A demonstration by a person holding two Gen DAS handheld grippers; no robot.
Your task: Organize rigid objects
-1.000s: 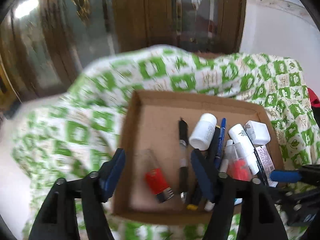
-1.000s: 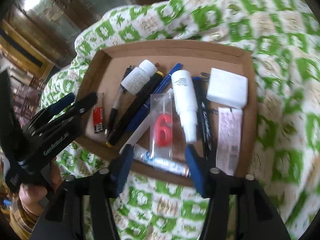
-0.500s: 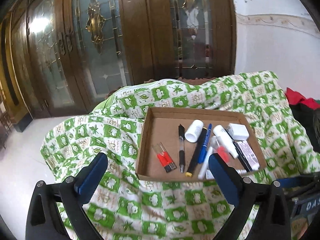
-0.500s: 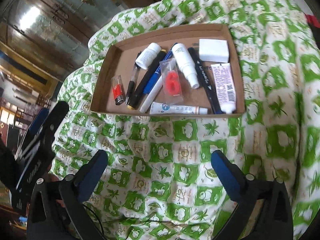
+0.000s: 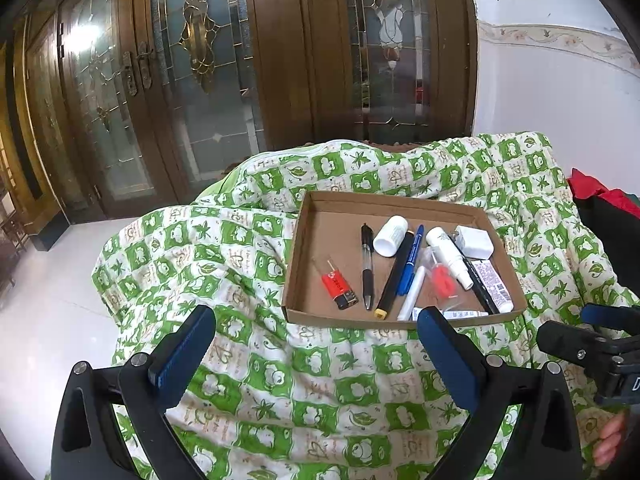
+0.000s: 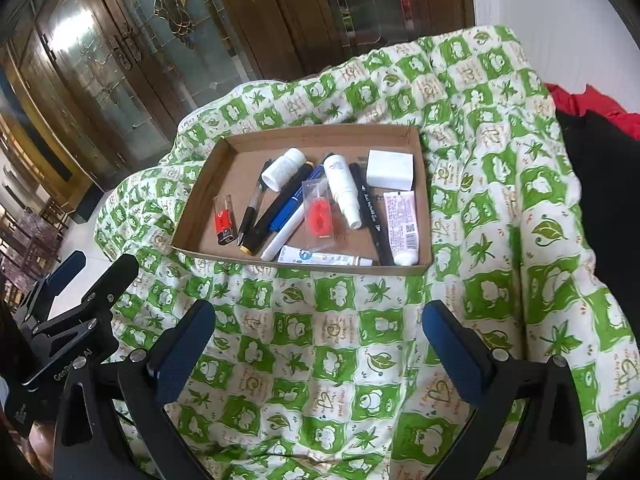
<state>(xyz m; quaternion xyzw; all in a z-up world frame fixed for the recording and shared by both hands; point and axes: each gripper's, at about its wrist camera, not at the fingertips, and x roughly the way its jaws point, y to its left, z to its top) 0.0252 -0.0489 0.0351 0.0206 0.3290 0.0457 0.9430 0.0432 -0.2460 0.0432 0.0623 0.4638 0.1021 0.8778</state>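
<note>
Now both claws, left claw and right claw, have just been opening and stand wide apart, empty, pulled back from the cardboard tray. All items, including the red lighter, lie inside the tray on the quilt, so the sorting looks complete.

Print on the white tube stays too small to read — a hand (bottom corner) is cut off.

- Left gripper: black angular frame, blue pads on both fingers, silver screws at the finger joints.
- Right gripper: same black frame, blue pads, silver screws.
- White lettering, partly legible, marks the left gripper's side plate.
</note>
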